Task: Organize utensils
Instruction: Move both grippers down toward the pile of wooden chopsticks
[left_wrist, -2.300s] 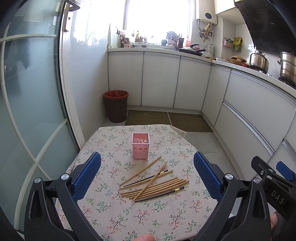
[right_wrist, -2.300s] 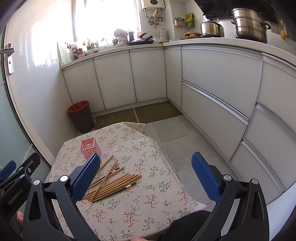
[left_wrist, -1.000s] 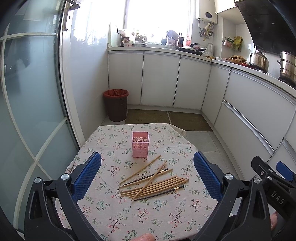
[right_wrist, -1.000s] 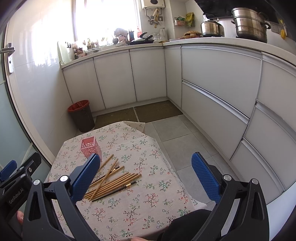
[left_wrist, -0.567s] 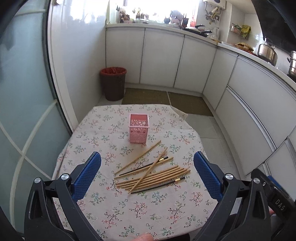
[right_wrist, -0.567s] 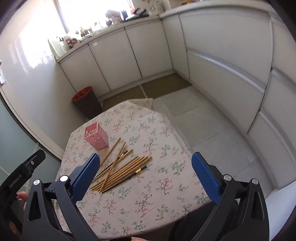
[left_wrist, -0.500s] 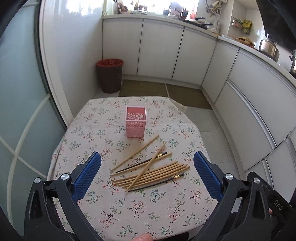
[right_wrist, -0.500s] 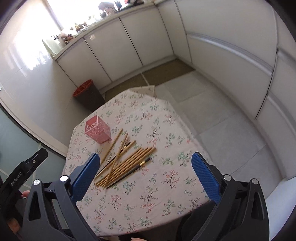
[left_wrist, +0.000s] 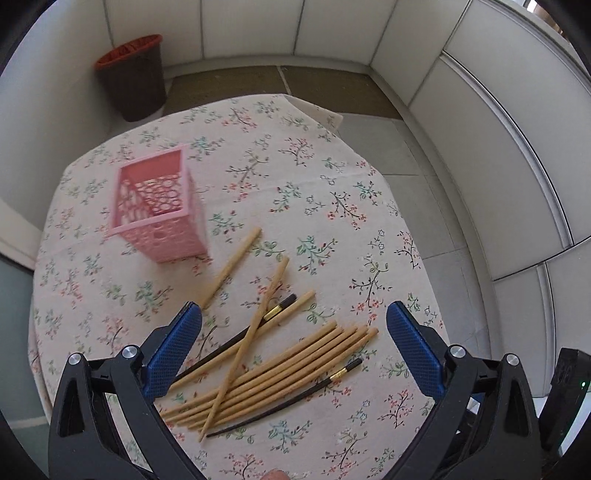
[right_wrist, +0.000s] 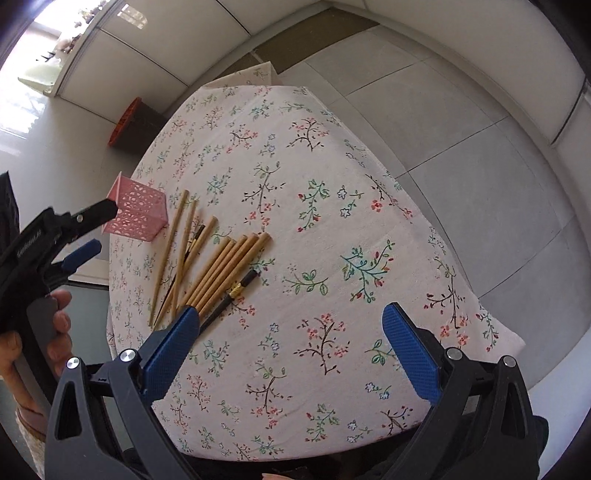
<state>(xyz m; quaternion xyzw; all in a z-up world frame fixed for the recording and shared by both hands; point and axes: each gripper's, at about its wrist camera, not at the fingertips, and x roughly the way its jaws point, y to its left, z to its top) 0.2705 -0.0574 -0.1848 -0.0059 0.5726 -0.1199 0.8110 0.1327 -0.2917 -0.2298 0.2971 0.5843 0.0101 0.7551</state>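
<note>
Several wooden chopsticks (left_wrist: 280, 365) and two black ones (left_wrist: 295, 398) lie in a loose pile on the floral tablecloth (left_wrist: 332, 221). A pink perforated holder (left_wrist: 159, 218) stands upright behind them, empty. My left gripper (left_wrist: 293, 343) is open and empty, hovering over the pile. My right gripper (right_wrist: 288, 347) is open and empty above the table's near right part; the chopsticks (right_wrist: 221, 266) and holder (right_wrist: 136, 214) lie to its left. The left gripper (right_wrist: 83, 232), held by a hand, shows at that view's left edge.
A dark bin with a red liner (left_wrist: 133, 74) stands on the floor beyond the table. White cabinets (left_wrist: 480, 110) curve around the back and right. Grey floor tiles (right_wrist: 480, 147) lie right of the table edge.
Both grippers have tilted down and moved closer over the table. The chopsticks and holder now look larger and nearer. Nothing on the table has moved.
</note>
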